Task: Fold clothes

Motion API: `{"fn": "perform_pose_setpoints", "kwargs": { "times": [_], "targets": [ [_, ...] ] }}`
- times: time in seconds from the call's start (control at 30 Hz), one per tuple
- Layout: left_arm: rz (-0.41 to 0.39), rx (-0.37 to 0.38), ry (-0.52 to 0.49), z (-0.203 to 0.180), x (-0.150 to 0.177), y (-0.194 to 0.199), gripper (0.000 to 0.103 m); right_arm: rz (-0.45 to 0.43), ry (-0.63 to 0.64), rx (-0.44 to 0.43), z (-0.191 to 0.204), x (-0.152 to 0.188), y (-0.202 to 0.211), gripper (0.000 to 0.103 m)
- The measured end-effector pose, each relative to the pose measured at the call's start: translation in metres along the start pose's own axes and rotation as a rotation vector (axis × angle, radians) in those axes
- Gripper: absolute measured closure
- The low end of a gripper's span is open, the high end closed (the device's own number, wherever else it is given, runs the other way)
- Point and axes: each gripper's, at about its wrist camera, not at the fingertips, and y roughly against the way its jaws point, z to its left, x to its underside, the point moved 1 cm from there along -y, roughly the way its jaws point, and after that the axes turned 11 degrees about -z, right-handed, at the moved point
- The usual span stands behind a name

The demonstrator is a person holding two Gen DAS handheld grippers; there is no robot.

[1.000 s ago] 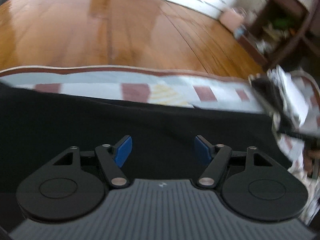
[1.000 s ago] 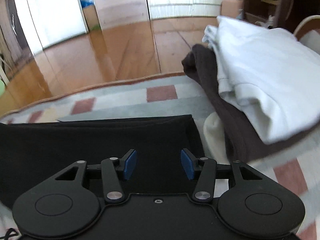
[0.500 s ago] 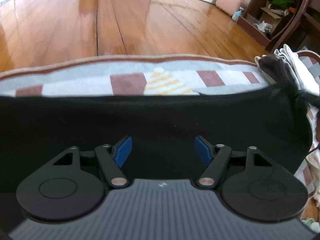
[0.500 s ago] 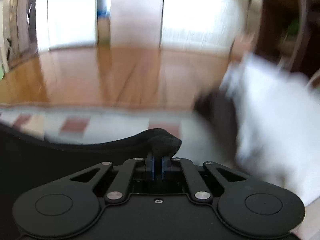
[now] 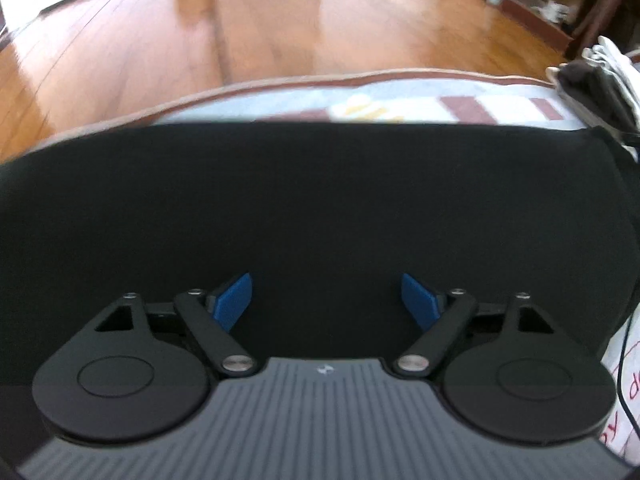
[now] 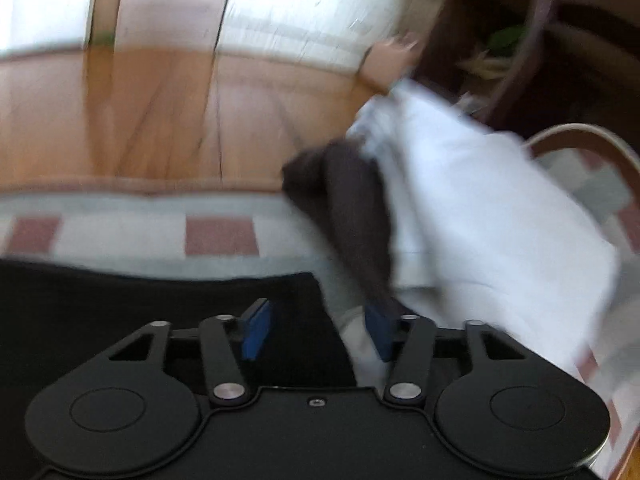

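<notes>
Black garment spread flat over the checked blanket, filling the middle of the left wrist view; far edge straight, right end rounded near the pile. In the right wrist view, right-hand corner of the same black garment lying just under the claw, edge ending between the blue pads.

Half a second ago: right gripper pinched shut on a bunched fold of black cloth. Now parted wide, nothing between the pads, cloth dropped flat. Left gripper spread wide over the garment then as now, holding nothing; cloth covering more of its view than before.

Further out: dark brown garment draped just beside the black corner, touching the right pad; white folded cloth lying over it, both heaped to the right on the blanket. Same heap small at the right rim of the left view. Wooden floor beyond the blanket's piped border. Dark wooden furniture at far right, blurred. Right view smeared throughout.
</notes>
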Motion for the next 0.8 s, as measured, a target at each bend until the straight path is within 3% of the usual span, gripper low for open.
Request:
{"fn": "perform_pose_setpoints", "kwargs": {
  "times": [0.17, 0.23, 0.3, 0.43, 0.53, 0.6, 0.63, 0.7, 0.8],
  "targets": [
    [0.020, -0.020, 0.120, 0.018, 0.013, 0.016, 0.018, 0.004, -0.416, -0.184, -0.056, 0.051, 0.074, 0.041],
    [0.023, -0.008, 0.112, 0.015, 0.012, 0.017, 0.018, 0.056, -0.615, -0.307, -0.073, 0.082, 0.081, 0.041],
    [0.019, 0.034, 0.118, 0.010, 0.013, 0.018, 0.018, 0.118, -0.725, -0.351, -0.080, 0.105, 0.077, 0.041],
    [0.002, 0.196, 0.180, 0.001, 0.012, 0.018, 0.019, 0.132, -0.842, -0.300, -0.086, 0.122, 0.066, 0.041],
    [-0.001, 0.205, 0.147, -0.006, 0.012, 0.016, 0.019, 0.128, -0.873, -0.213, -0.088, 0.124, 0.049, 0.041],
    [-0.002, 0.208, 0.140, -0.005, 0.010, 0.018, 0.019, 0.092, -0.822, -0.175, -0.089, 0.120, 0.042, 0.041],
    [-0.001, 0.210, 0.146, -0.003, 0.010, 0.019, 0.019, 0.072, -0.782, -0.165, -0.087, 0.117, 0.037, 0.044],
    [0.013, 0.202, 0.180, 0.005, 0.011, 0.023, 0.018, 0.042, -0.691, -0.105, -0.081, 0.108, 0.040, 0.098],
    [0.049, 0.184, 0.180, 0.010, 0.023, 0.027, 0.018, -0.016, -0.647, -0.064, -0.082, 0.087, 0.072, 0.100]
  ]
}}
